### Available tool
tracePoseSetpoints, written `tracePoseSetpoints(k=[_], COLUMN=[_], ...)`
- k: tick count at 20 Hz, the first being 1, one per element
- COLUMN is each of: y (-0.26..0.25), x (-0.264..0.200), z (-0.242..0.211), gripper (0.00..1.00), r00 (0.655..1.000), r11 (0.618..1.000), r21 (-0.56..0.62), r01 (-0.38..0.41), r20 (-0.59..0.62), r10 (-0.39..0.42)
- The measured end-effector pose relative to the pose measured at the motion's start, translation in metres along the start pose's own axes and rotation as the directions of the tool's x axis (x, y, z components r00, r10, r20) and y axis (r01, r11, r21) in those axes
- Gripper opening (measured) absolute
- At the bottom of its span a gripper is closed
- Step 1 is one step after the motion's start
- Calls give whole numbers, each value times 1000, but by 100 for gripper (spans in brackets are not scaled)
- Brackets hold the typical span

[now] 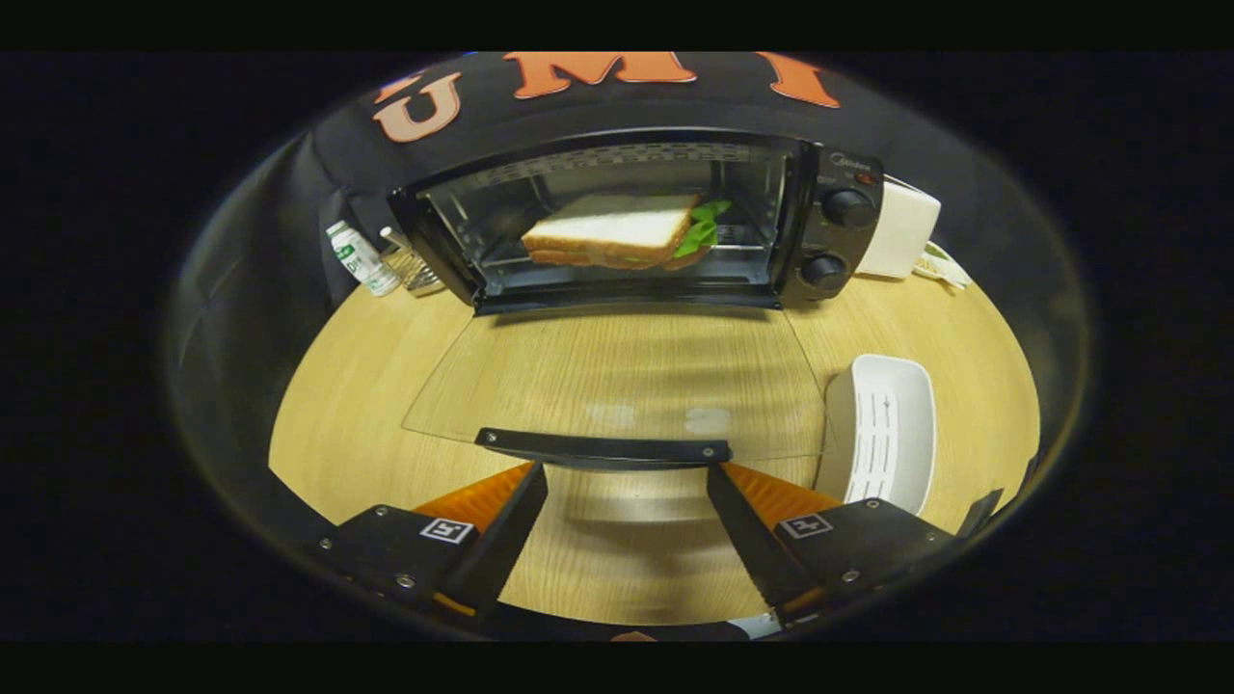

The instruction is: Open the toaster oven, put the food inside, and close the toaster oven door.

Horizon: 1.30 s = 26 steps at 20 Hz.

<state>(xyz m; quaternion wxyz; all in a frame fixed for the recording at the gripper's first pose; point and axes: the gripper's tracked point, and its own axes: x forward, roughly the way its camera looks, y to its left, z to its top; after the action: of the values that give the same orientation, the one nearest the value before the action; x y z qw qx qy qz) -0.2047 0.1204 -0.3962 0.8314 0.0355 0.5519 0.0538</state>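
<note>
On the wooden counter: a white ribbed tray at near right, a white box with cable at far right, a small white bottle and a metal grater at far left.

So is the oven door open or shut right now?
Open. The glass door lies flat on the table in front of the oven, its handle at the open claw tips; the sandwich sits inside.

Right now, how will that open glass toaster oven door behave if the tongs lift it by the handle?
The clear glass door lies flat, so it probably swings up stiffly on its hinge. Its black bar handle looks smooth, perhaps slippery. The open tongs sit just behind it.
</note>
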Motion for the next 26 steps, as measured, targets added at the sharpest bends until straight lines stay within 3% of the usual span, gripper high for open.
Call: tracePoseSetpoints(k=[11,16,20,22,26], y=[7,9,18,12,22], x=[-38,-46,-40,-25,-37], z=[56,121,167,196,225], gripper=[98,99,99,99,99], r00=[985,945,939,930,906], r11=[993,972,993,994,996], r21=[-107,-206,-107,-97,-82], r01=[47,112,47,52,31], r20=[172,325,344,367,424], r10=[-29,-40,-7,-13,7])
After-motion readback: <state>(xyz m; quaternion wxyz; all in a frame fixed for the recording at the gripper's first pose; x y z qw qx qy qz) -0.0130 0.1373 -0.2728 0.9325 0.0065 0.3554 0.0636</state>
